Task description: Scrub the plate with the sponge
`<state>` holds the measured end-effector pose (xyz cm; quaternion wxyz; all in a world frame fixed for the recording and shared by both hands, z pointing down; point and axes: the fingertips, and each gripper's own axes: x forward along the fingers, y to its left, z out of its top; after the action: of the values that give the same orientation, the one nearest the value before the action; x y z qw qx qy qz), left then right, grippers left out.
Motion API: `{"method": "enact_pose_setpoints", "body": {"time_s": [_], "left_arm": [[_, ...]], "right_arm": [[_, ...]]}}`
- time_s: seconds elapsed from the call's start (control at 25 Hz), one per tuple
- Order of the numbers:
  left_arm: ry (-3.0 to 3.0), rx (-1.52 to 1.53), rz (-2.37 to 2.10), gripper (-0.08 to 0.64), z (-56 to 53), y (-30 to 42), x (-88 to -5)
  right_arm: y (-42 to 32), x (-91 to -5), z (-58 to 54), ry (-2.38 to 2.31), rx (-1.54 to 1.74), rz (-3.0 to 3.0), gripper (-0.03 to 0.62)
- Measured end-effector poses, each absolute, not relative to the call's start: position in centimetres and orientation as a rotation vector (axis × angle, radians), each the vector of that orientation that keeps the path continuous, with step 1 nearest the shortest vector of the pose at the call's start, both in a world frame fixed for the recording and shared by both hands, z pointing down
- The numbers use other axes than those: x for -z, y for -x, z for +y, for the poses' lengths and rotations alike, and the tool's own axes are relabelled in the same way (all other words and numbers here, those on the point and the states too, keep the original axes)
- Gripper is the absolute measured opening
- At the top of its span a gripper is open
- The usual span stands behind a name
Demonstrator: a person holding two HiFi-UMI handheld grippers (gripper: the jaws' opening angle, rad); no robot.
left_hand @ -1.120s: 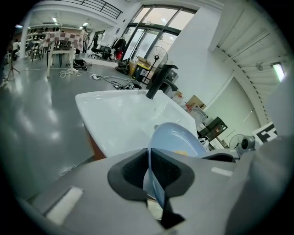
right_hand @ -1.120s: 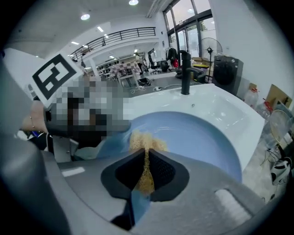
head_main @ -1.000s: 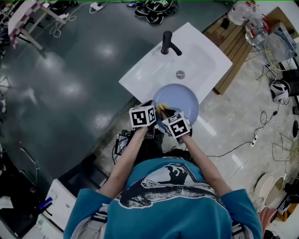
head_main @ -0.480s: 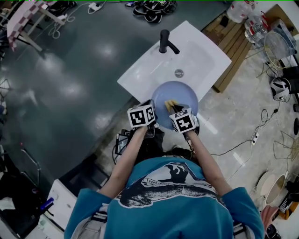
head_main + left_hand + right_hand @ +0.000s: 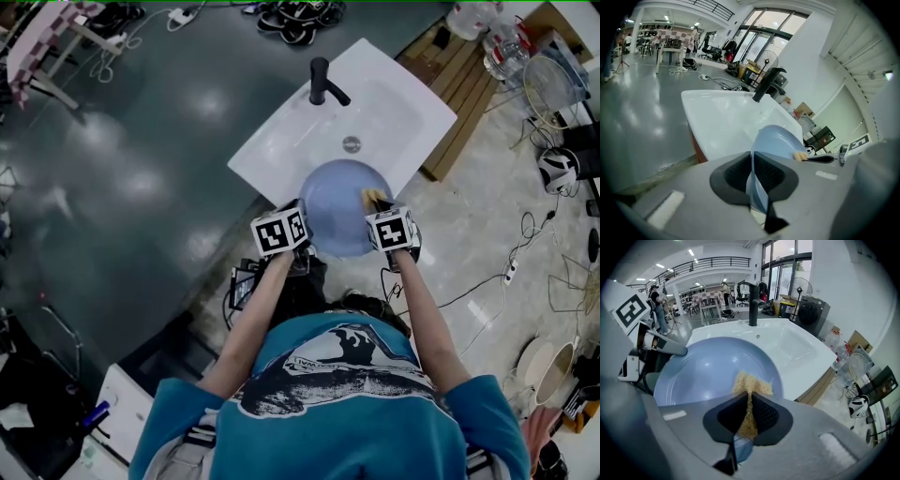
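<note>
A pale blue plate is held over the near edge of the white sink. My left gripper is shut on the plate's left rim; in the left gripper view the rim runs edge-on between the dark pads. My right gripper is shut on a tan fibrous sponge at the plate's right edge. In the right gripper view the sponge sticks out from the jaws and rests against the plate's face.
A black tap stands at the back of the sink, with a drain in the basin. A wooden pallet lies right of the sink. Cables and gear litter the floor at right.
My right gripper has carried the sponge from the plate's lower middle across to its right edge. The left gripper keeps its hold on the rim.
</note>
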<state>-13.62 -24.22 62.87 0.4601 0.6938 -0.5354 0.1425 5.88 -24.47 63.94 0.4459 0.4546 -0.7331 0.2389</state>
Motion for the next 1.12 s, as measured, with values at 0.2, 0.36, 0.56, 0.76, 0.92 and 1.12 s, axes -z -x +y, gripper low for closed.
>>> {"method": "enact_pose_setpoints", "body": {"time_s": [0.2,0.36,0.56,0.76,0.92,1.12], "left_arm": [[-1.684,-0.321,-1.326,0.041,-24.1,13.4,-62.8],[-1.648,-0.282,-1.333,0.043,-24.0,13.5,-62.9],[-1.654,-0.296,-1.348,0.042,-23.9,13.6,-62.9],[-1.667,-0.3,-1.368,0.041,-23.9,13.7,-62.9],[-1.669,-0.296,-1.356,0.041,-24.2,13.8,-62.9],[-1.705,-0.333,-1.342,0.04,-24.2,13.8,-63.0]], "right_arm": [[-4.8,-62.5,-24.0,-1.116,-0.62,-1.866,0.025],[0.9,-61.3,-20.4,-0.967,-0.644,-1.996,0.025],[7.4,-61.6,-16.0,-0.715,-0.556,-2.078,0.025],[6.8,-63.0,-15.6,-0.696,-0.553,-2.03,0.025],[4.2,-63.5,-15.6,-0.732,-0.536,-1.993,0.025],[0.2,-63.8,-16.7,-0.852,-0.589,-1.947,0.026]]}}
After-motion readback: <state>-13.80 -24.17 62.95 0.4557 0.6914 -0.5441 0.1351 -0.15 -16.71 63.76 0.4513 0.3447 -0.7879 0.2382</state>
